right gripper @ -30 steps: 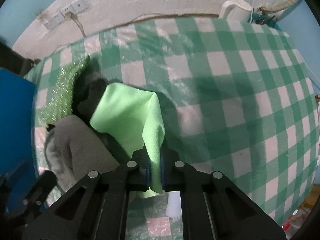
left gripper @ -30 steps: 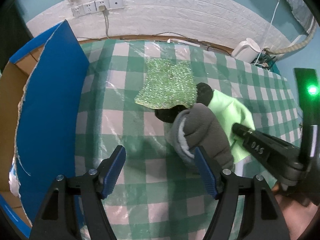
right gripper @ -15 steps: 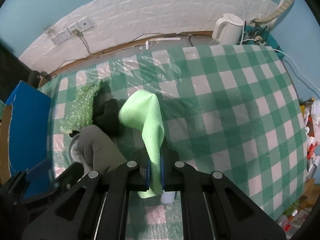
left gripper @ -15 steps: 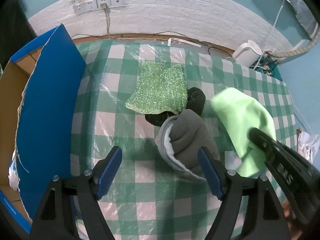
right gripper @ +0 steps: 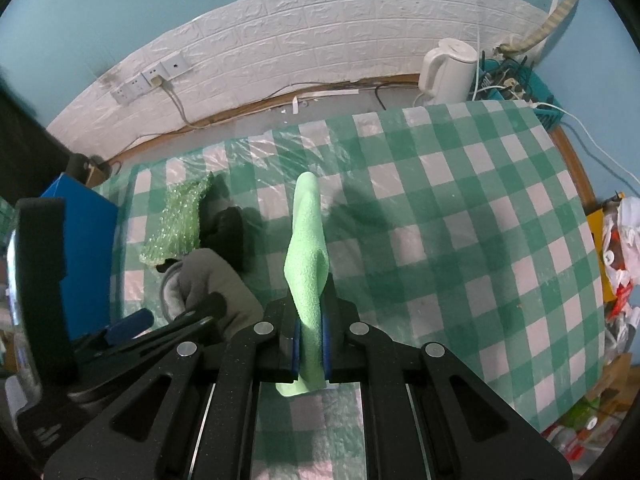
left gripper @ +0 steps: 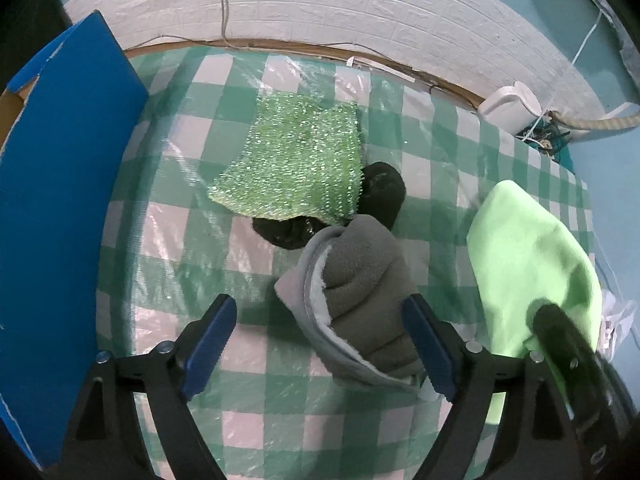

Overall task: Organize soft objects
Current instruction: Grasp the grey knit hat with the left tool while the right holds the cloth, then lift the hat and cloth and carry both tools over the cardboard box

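The light green cloth (right gripper: 306, 248) hangs pinched in your right gripper (right gripper: 310, 346), its long axis running up and away from the clamped pads, clear of the checked table (right gripper: 460, 240). Your left gripper (left gripper: 320, 344) is opening wide over the grey fleece bundle (left gripper: 360, 292), pads not pressing it. Beyond lie a black item (left gripper: 380, 192) and the glittery green cloth (left gripper: 296, 164).
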Available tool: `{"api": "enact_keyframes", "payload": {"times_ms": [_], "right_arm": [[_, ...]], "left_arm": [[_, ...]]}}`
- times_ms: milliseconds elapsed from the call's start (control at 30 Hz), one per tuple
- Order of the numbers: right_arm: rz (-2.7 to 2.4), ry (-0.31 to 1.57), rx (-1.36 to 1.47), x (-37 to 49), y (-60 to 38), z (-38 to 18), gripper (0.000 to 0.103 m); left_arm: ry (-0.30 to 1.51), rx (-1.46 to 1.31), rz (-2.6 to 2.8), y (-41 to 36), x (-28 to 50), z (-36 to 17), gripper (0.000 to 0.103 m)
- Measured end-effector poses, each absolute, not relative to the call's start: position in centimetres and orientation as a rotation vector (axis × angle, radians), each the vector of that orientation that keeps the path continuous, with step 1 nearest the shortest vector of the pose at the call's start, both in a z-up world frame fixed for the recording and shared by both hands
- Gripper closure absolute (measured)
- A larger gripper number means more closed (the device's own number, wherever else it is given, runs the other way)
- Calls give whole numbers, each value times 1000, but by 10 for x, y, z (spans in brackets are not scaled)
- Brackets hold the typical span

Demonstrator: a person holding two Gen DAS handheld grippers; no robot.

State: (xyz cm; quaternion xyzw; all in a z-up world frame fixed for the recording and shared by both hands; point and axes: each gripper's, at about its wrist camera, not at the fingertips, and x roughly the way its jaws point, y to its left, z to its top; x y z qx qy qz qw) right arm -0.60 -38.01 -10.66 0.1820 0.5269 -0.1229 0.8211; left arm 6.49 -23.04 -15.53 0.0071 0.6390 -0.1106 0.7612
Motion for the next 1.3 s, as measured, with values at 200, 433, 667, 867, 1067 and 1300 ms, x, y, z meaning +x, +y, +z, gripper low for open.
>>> {"api": "enact_keyframes", "payload": {"times_ms": [200,433,667,867,1067,1300], "right_arm": [[-264,1119,389,-8,-380,-105,96],[-268,1119,402,-10,-383,-104,96],[-272,1122,406,-10,-384,-105,96],[-265,1119,400,-11,-383,-104,96],[-254,1108,382,-11,-376,-98,96],[-231,1097,337,-11,-360,-87,96]], "left_arm": [[1431,3,-253,-239,72,-165,15],[1458,-18,-276,-247,69,-176,15],[1422,-24,-321,-251,63,-173,32],[1386,-9,-347,-240,56,-168,39],[1300,67,-342,-224,46,-150,42],[1183,152,-345,-214,37,-125,43]]}}
